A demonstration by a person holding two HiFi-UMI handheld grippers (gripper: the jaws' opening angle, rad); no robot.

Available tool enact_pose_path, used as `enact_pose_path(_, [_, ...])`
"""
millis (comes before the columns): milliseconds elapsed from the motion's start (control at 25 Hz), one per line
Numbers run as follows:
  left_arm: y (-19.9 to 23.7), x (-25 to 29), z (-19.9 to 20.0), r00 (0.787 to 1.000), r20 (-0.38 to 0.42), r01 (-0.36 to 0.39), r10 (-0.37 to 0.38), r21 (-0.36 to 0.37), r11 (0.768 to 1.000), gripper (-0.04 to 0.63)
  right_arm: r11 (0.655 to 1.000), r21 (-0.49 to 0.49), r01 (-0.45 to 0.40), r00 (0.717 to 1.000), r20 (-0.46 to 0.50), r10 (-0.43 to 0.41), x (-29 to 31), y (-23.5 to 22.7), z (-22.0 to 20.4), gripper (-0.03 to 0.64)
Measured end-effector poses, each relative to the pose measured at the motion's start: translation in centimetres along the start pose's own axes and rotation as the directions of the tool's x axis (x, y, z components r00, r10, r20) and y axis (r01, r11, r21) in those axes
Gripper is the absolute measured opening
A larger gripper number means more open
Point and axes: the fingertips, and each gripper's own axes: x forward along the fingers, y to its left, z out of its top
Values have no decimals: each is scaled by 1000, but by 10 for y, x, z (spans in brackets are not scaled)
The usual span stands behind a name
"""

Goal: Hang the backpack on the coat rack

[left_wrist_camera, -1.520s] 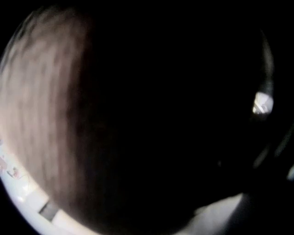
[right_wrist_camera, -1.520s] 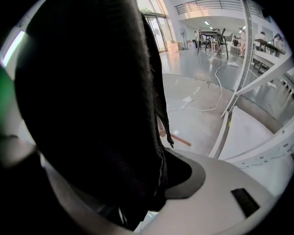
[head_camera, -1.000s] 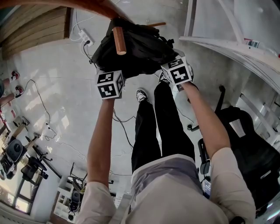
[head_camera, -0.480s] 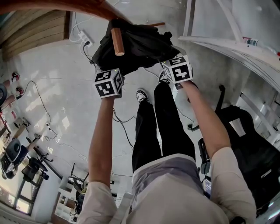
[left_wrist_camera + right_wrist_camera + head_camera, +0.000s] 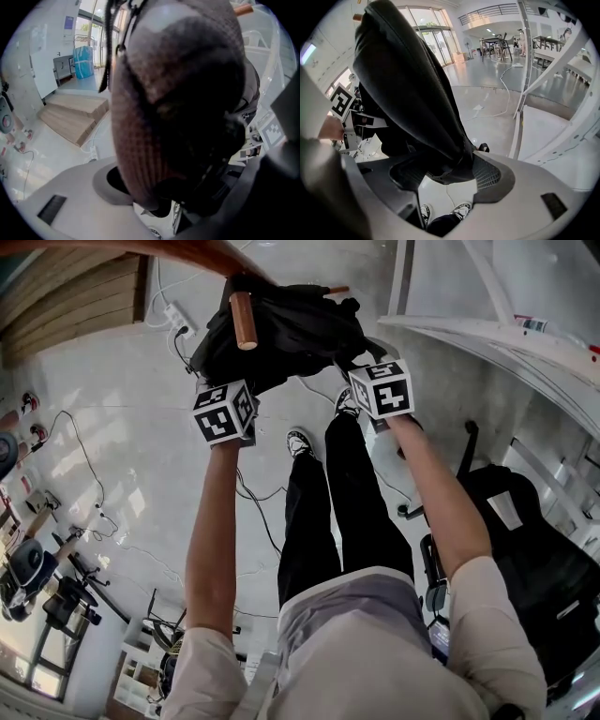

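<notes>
1. Head view: the black backpack point(image 5: 300, 329) is high up against the coat rack point(image 5: 187, 251). Its top is gathered just behind the wooden peg point(image 5: 242, 320), and its body hangs below, well above the floor point(image 5: 122, 427). I judge that the carrying loop is over the peg, but the loop itself is too dark to be seen.
2. Both arms are stretched out, one gripper under each lower corner of the bag. I think they are placed there to carry the weight from below until the peg takes it.
3. In the left gripper view, the left gripper point(image 5: 164, 211) has its jaws wide apart, and they have just been opening. The rounded bottom of the bag fills the space between them and sits close to the left jaw, but I see no squeezing of the fabric.
4. In the right gripper view, the right gripper point(image 5: 447, 187) is also spread as wide as it goes, after opening just now. A loose fold of the lower edge hangs between its two pads and is not clamped.
5. My judgement is that the hanging is nearly done and this is the release. Both grippers let go together, probably so that the bag does not twist.
6. One risk is that, if the loop sits only near the peg's tip, the bag can slide off when the support goes away.
</notes>
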Motion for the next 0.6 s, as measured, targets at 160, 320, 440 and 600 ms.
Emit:
enact_pose_path(160, [-4,-2,-5,1000,-8,4,-4,-2,1000,215,1000,17,18,1000,10,-18,-7,-6,-4,281])
enact_pose_path(320, [-8,-5,-10,1000,-16,11,-11,5,1000,215,999,34,31,999,9,-31,-13,-10,-8,281])
enact_pose_path(440, [-11,-8,-14,999,-26,20,-19,16,1000,215,999,37,20,1000,-6,-20,-17,-4,-14,281])
enact_pose_path(600, [-20,-10,-19,999,-30,37,-36,33,999,215,1000,8,-10,1000,-27,11,-21,10,-25,280])
